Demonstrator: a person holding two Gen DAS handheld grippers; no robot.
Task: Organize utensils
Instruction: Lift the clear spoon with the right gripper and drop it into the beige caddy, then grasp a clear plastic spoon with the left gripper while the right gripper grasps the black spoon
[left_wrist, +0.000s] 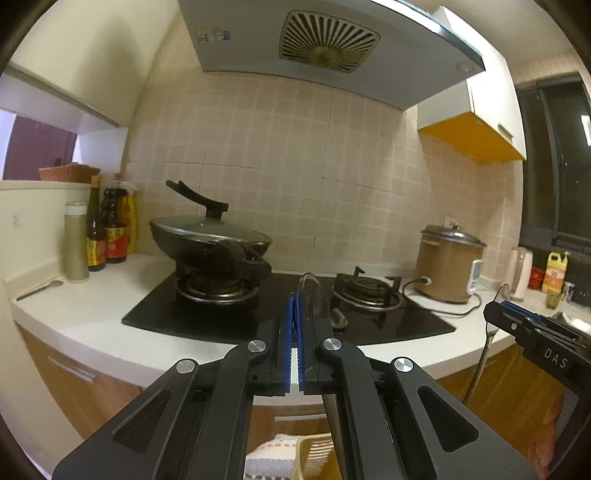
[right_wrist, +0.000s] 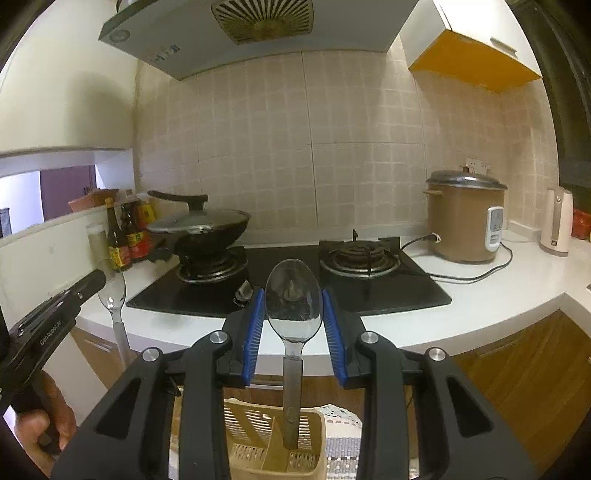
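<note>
- A clear spoon stands upright between the blue pads of the right claw. Its bowl is up, and its grey handle hangs down toward a beige utensil holder below.
- The right claw's jaws stand wide to either side of the bowl. Whether the pads touch it cannot be told.
- The left claw is squeezed nearly closed on a second clear spoon, whose bowl pokes up past the fingertips. The right wrist view shows that spoon's bowl up and its handle hanging below the claw.
- The holder stands low in front of the desk, on a woven mat.
- On the desk lies a black gas hob, with a lidded wok on its left burner.
- Sauce bottles stand to the left of the hob, and a brown rice cooker to its right.
</note>
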